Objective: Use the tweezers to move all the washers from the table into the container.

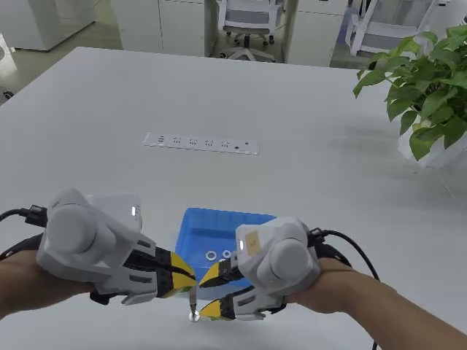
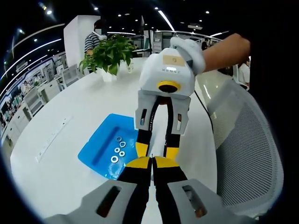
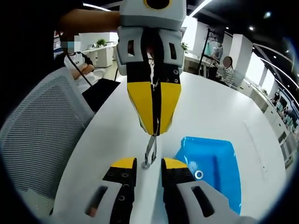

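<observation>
My left gripper (image 1: 182, 277) is shut on a pair of thin metal tweezers (image 1: 193, 300), which point down at the white table. The tweezers (image 3: 151, 148) have their tips on a small steel washer (image 3: 145, 164) lying on the table just in front of the blue container (image 1: 191, 224). Facing it, my right gripper (image 1: 209, 292) is open, its yellow jaws standing either side of the tweezers' tips (image 3: 149, 163). Several washers (image 2: 117, 151) lie inside the shallow blue container (image 2: 96, 154). One washer (image 3: 199, 175) shows near the rim of the container (image 3: 219, 163).
A white power strip (image 1: 201, 143) lies further out on the table. A potted plant (image 1: 429, 87) stands at the right edge. A grey mesh chair (image 2: 247, 149) is behind the near table edge. Office chairs (image 1: 248, 22) stand beyond the far side.
</observation>
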Available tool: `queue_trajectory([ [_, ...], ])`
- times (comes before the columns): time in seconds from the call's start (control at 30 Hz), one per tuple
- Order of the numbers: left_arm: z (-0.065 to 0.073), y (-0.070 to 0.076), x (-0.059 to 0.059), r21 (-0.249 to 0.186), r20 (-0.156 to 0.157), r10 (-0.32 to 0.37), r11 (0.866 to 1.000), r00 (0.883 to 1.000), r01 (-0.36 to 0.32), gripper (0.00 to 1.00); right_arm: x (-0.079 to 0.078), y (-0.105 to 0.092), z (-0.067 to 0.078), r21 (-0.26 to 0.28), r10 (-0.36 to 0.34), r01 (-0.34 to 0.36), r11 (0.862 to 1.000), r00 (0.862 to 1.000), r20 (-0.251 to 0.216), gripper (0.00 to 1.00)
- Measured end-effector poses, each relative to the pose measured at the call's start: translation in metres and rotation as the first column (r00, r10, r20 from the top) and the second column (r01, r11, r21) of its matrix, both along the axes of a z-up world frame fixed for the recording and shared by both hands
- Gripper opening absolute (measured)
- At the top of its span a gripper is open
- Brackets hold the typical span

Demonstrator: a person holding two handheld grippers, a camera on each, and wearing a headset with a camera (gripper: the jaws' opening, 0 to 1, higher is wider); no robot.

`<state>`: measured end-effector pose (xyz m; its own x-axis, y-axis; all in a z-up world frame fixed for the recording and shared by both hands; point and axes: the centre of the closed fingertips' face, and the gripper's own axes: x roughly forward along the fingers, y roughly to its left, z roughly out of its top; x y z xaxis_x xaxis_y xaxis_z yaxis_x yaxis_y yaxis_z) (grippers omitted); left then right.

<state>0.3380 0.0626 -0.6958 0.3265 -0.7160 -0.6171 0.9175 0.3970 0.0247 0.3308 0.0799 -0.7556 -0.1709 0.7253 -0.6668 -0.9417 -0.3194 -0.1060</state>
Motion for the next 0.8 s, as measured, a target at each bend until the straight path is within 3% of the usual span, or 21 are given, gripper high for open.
queue_trajectory([
  [0.33, -0.0001, -0.0033, -0.0005, -0.001, -0.007, -0.014, 1.0, 1.0, 0.014, 0.05, 0.0002, 0.0062, -0.0084, -0.019, 0.043, -0.043, 0.999, 0.999, 0.02, 0.11],
  [0.8, -0.001, -0.0005, -0.0001, 0.011, -0.01, -0.014, 1.0, 1.0, 0.014, 0.05, -0.0004, 0.0069, -0.0104, -0.012, 0.02, -0.02, 1.0, 1.0, -0.017, 0.09],
])
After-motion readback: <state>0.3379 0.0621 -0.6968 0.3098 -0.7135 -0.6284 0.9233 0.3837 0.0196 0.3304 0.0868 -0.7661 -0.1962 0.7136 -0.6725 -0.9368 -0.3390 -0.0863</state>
